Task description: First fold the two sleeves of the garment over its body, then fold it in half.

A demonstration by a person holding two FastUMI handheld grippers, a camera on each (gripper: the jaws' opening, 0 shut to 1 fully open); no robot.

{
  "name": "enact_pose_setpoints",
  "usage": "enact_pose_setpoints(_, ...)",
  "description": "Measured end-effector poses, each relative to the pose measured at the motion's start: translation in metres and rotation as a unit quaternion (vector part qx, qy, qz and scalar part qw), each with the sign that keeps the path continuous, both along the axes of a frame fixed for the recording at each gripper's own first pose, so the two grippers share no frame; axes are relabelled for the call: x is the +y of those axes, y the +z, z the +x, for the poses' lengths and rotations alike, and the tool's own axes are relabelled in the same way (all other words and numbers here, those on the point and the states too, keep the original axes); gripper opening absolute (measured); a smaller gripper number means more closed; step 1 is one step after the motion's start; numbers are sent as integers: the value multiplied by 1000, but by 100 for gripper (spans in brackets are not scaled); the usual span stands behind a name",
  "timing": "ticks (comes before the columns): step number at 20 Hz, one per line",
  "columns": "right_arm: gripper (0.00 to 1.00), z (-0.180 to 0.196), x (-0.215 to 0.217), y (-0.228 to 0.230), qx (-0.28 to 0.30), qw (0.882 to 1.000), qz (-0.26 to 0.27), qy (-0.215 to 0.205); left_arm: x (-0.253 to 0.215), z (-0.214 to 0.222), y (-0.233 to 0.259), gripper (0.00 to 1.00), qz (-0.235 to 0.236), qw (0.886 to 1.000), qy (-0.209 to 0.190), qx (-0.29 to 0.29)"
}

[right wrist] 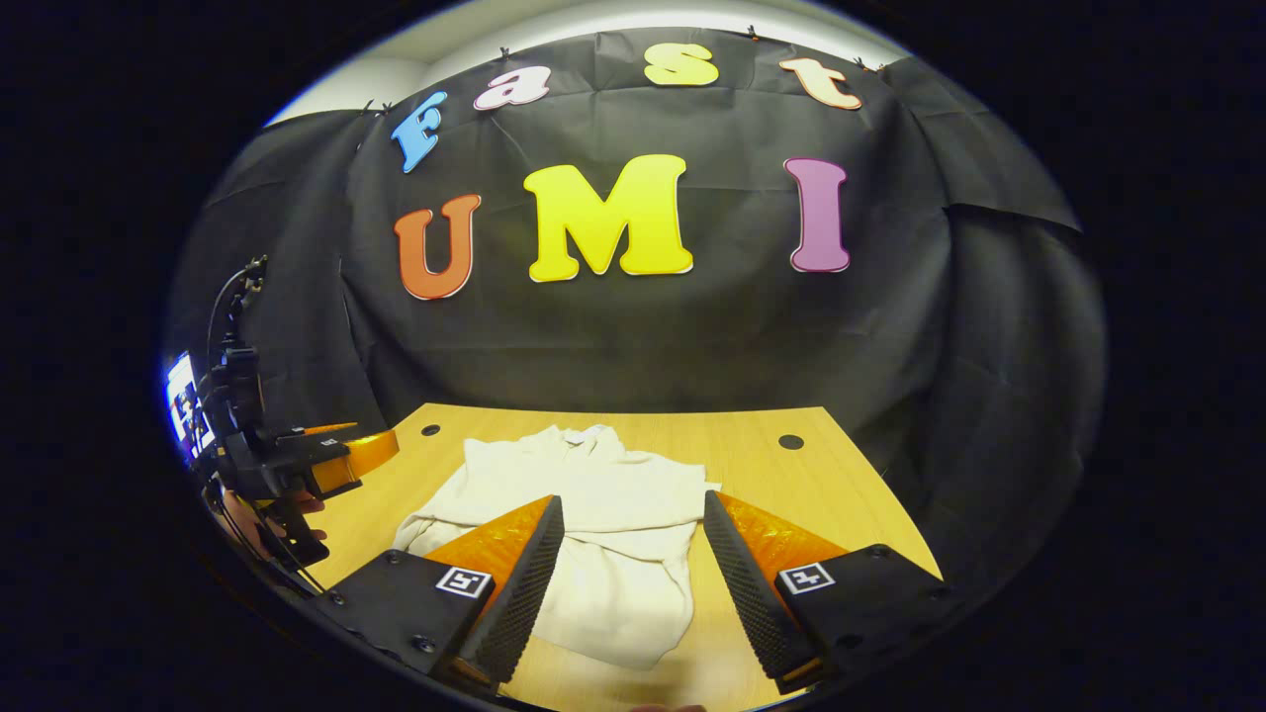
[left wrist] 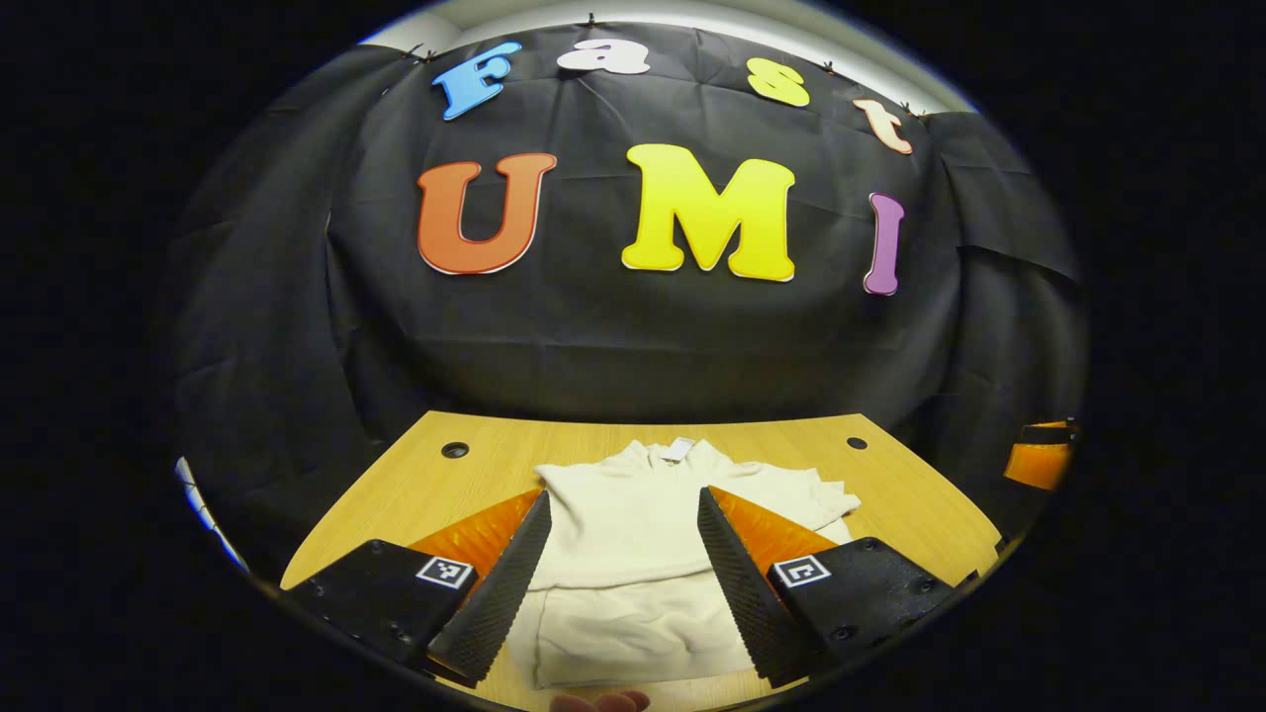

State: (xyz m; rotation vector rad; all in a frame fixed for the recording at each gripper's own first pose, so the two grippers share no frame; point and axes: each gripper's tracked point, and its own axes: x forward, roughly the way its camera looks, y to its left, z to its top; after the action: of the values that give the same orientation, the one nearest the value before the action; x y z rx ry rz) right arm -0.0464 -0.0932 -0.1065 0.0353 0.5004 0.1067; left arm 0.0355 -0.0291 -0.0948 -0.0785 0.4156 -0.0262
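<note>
Both your tongs, the left gripper (left wrist: 623, 554) and the right gripper (right wrist: 633, 564), hang open and hold nothing. The cream garment (left wrist: 633, 534) lies on the wooden table (left wrist: 415, 485). If you pinch one layer only, the folded sleeves may slip apart.

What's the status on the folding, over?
Both tongs open, left and right, holding nothing, above the table. Cream garment lies bunched, sleeves drawn in, halving fold not clearly done. Nothing in the way.
</note>
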Motion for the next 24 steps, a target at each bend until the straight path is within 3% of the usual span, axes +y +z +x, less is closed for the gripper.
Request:
enact_pose_setpoints(4, 89, 0, 4, -12, 14, 1000, -8, 6, 24, -24, -8, 94, 3, 1000, 17, 20)
enact_pose_setpoints(8, 89, -11, -5, -42, 63, 998, 3, -7, 28, -51, -42, 94, -3, 997, -30, 70)
enact_pose_setpoints(10, 89, -18, -10, -57, 85, 996, 5, -11, 30, -74, -76, 94, -15, 990, -54, 131)
enact_pose_setpoints(14, 89, -42, -23, -93, 143, 990, 7, -8, 57, -115, -135, 95, -33, 972, -56, 226)
enact_pose_setpoints(16, 96, -57, -34, -111, 168, 986, -4, -9, 67, -124, -150, 100, -43, 965, -60, 251)
enact_pose_setpoints(21, 95, -76, -47, -151, 224, 974, -21, -18, 57, -129, -180, 98, -90, 948, -61, 301)
enact_pose_setpoints(24, 98, -82, -49, -187, 273, 961, -26, -30, 54, -128, -199, 98, -105, 937, -54, 328)
